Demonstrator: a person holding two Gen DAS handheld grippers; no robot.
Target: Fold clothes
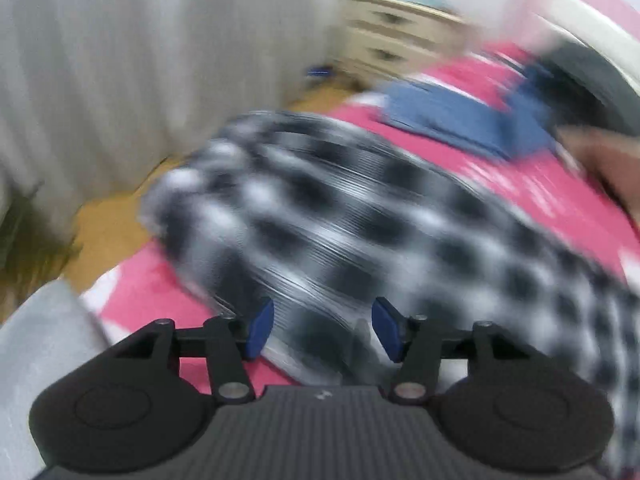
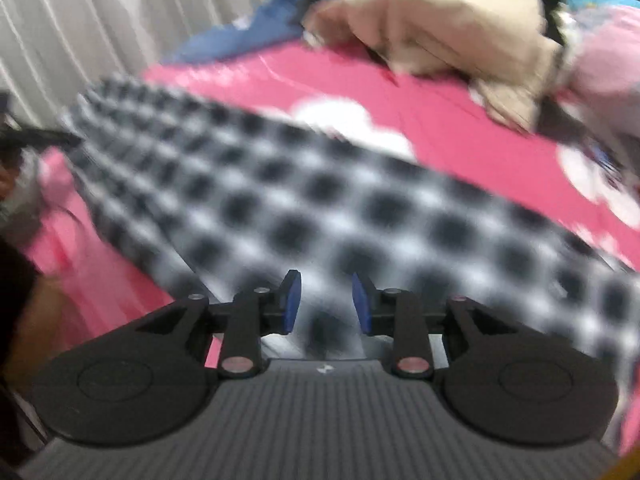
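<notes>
A black-and-white checked garment (image 1: 340,208) lies spread across the pink bedspread (image 1: 540,192); both views are smeared by motion. My left gripper (image 1: 323,328) hovers over the garment's near edge with its blue pads wide apart and not pressing on the cloth. In the right wrist view the same checked garment (image 2: 280,192) runs across the bedspread (image 2: 460,120). My right gripper (image 2: 326,304) stands over it with a narrower gap between the pads, and the cloth shows below the gap without being pinched.
A folded blue garment (image 1: 452,120) lies further back on the bed, also seen as blue cloth (image 2: 248,36). A beige garment (image 2: 432,28) lies crumpled at the far side. A cream dresser (image 1: 392,36), pale curtains (image 1: 140,60) and wooden floor (image 1: 108,224) lie beyond the bed's edge.
</notes>
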